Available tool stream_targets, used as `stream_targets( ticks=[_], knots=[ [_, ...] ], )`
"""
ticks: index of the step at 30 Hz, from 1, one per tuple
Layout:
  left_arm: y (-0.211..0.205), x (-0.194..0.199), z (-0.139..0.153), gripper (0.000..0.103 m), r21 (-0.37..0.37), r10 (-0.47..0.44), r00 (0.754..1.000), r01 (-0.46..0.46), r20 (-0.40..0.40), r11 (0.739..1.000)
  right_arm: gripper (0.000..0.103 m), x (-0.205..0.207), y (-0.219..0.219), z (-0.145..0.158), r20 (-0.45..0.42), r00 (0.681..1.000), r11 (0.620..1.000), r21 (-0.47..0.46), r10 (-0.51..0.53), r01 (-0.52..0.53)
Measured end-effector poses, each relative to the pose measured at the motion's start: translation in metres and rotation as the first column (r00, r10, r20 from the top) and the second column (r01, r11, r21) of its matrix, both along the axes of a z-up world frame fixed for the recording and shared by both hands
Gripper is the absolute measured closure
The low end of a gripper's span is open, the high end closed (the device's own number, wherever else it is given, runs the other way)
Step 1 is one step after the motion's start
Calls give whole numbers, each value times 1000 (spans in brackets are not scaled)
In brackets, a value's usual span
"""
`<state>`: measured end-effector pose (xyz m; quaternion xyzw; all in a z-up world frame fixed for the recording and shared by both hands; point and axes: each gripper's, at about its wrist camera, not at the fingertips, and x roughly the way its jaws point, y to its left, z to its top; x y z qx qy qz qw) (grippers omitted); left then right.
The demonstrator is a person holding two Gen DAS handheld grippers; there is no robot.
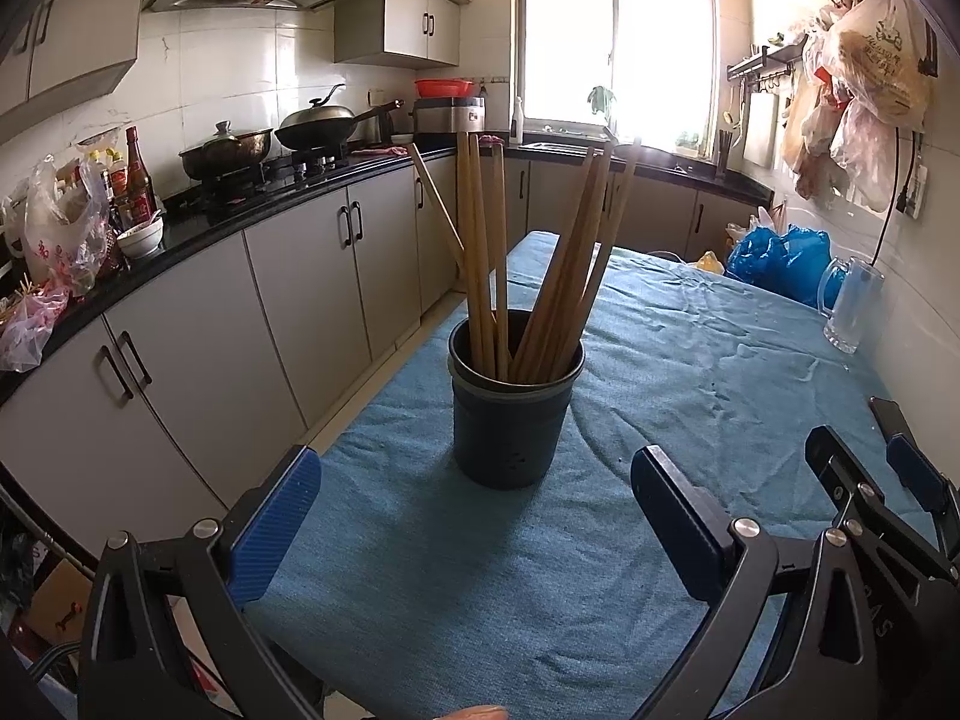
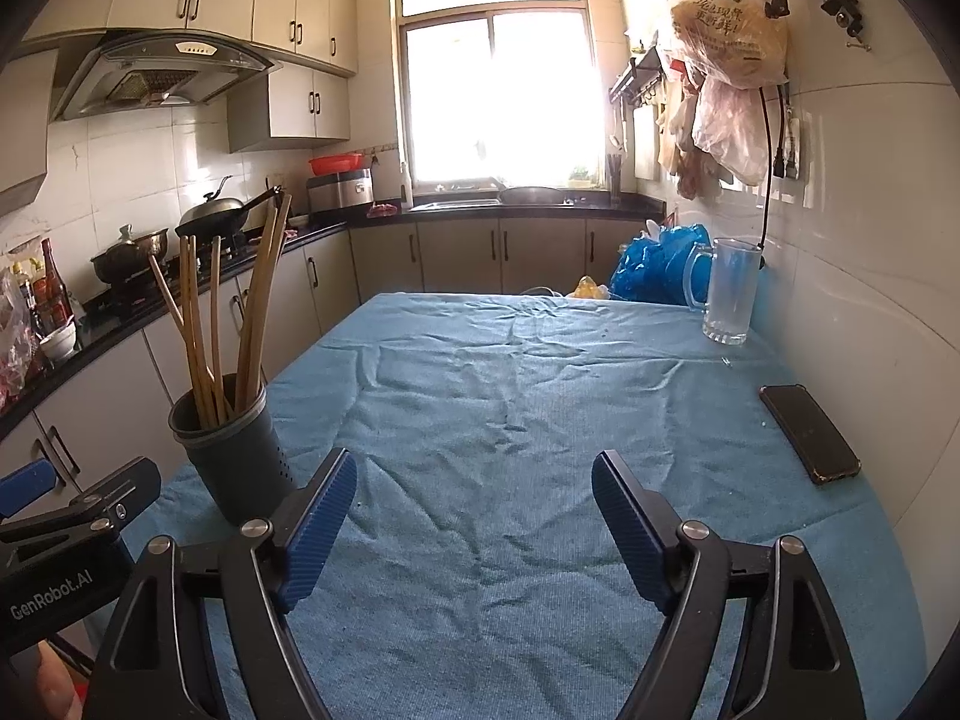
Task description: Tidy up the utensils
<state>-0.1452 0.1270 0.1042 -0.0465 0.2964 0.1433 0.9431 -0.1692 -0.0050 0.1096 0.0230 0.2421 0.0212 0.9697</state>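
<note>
A dark round utensil holder stands upright on the blue tablecloth, near the table's left edge. Several wooden chopsticks stand in it, fanned out. My left gripper is open and empty, just short of the holder, its fingers either side of the holder's base. In the right wrist view the holder and chopsticks are at the left. My right gripper is open and empty over the bare cloth, to the right of the holder.
A black phone lies at the table's right side by the tiled wall. A glass mug and blue plastic bags stand at the far right. Kitchen cabinets and a counter with pots run along the left.
</note>
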Motion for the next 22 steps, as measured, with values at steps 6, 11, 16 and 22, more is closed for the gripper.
stream_targets(
  ticks=[6, 11, 16, 22],
  knots=[
    [0, 0, 0, 0, -1, -2, 1000, 2, 0, 1000, 17, -1, 1, 0, 2, 1000, 1000, 1, 0, 0],
    [-1, 1, -1, 0, -6, -7, 1000, 7, -5, 1000, 17, -1, 1, 0, 3, 1000, 1000, 2, 1, -1],
    [-3, 1, -1, 0, -6, -11, 1000, 11, -10, 1000, 16, -1, 2, 1, 4, 1000, 1000, 5, 7, -7],
    [-8, -2, 3, 0, 32, 14, 1000, -14, 5, 999, 15, -1, -3, -1, -7, 1000, 1000, 25, 13, -13]
  ],
)
